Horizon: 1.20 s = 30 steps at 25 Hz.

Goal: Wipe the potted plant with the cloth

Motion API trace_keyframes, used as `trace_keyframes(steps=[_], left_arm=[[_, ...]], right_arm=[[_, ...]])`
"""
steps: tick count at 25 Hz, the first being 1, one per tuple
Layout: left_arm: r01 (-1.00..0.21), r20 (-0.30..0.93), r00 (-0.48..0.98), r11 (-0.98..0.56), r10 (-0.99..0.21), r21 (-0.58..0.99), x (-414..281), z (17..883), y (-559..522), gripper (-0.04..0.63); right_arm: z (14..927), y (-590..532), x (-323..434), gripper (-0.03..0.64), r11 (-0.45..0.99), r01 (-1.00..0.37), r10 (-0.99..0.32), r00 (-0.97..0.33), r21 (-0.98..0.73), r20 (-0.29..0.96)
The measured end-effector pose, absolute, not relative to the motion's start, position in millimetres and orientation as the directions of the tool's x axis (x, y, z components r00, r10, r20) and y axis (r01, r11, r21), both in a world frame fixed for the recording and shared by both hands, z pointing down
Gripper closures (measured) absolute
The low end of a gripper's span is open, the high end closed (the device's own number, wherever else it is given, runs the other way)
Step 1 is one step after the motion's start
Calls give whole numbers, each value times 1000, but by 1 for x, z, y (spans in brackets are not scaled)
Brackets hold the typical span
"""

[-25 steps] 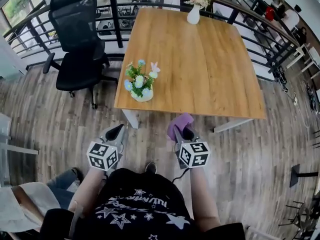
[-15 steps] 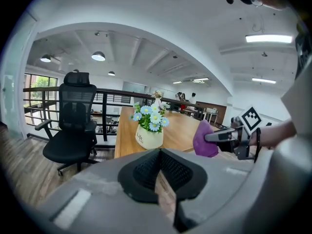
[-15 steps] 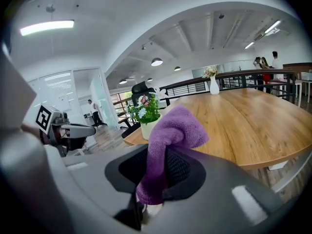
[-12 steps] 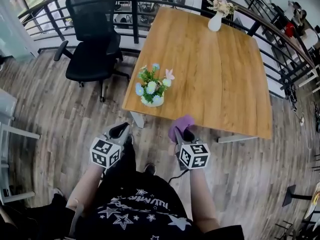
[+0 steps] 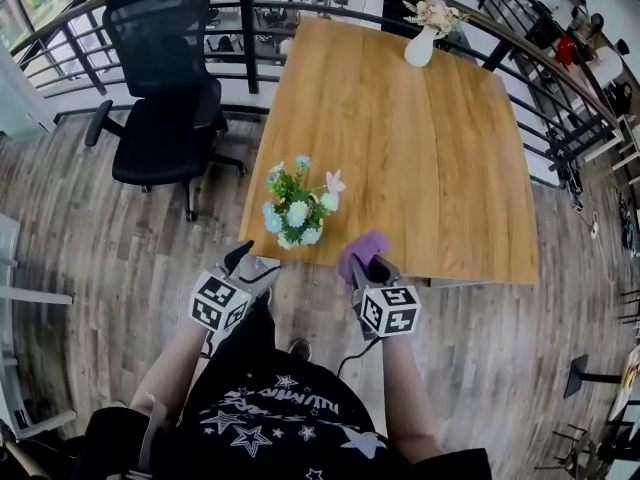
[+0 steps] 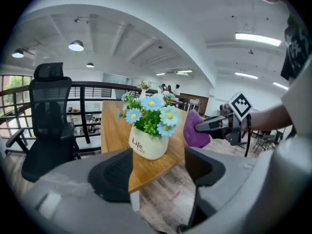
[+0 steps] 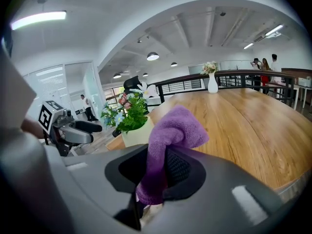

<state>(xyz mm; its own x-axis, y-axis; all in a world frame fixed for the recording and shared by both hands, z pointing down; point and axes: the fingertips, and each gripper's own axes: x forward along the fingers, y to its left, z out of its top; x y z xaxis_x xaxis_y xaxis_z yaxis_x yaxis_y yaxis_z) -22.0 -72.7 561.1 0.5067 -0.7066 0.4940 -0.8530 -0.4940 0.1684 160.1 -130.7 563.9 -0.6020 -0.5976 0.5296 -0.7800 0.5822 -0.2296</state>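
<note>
Both grippers have closed in on the near edge of the table (image 5: 420, 138) since the earlier frame, and the left gripper (image 5: 250, 261) has just been opening its jaws. They now stand apart with nothing between them. The potted plant (image 5: 296, 211) sits at the table's corner, just ahead of the left gripper and ahead-left of the right gripper (image 5: 372, 266), which pinches the purple cloth (image 5: 362, 247) with a fold bulging above its jaws.

The tabletop is bare light wood. At its far end, well beyond both grippers, stands a white vase (image 5: 419, 46) of flowers. A black office chair (image 5: 160, 88) stands off to the left gripper's left on the grey plank floor (image 5: 110, 238), and a dark railing (image 5: 250, 13) runs behind the table.

The plant's white pot (image 6: 147, 145) reads "Life" in dark letters; the smaller line under it is unclear.
</note>
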Motion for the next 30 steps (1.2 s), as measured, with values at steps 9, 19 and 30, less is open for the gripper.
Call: trace_keyframes(steps=[9, 19, 30], left_arm=[[-730, 547, 568, -683, -615, -11, -15, 599, -133, 133], [-546, 572, 668, -836, -476, -58, -2, 616, -157, 129], [-505, 555, 699, -861, -451, -64, 0, 621, -171, 129]], right_arm=[[579, -189, 129, 532, 734, -672, -489, -622, -98, 611], [593, -222, 75, 534, 968, -195, -246, -647, 155, 722], [614, -209, 61, 537, 986, -63, -159, -621, 153, 767]])
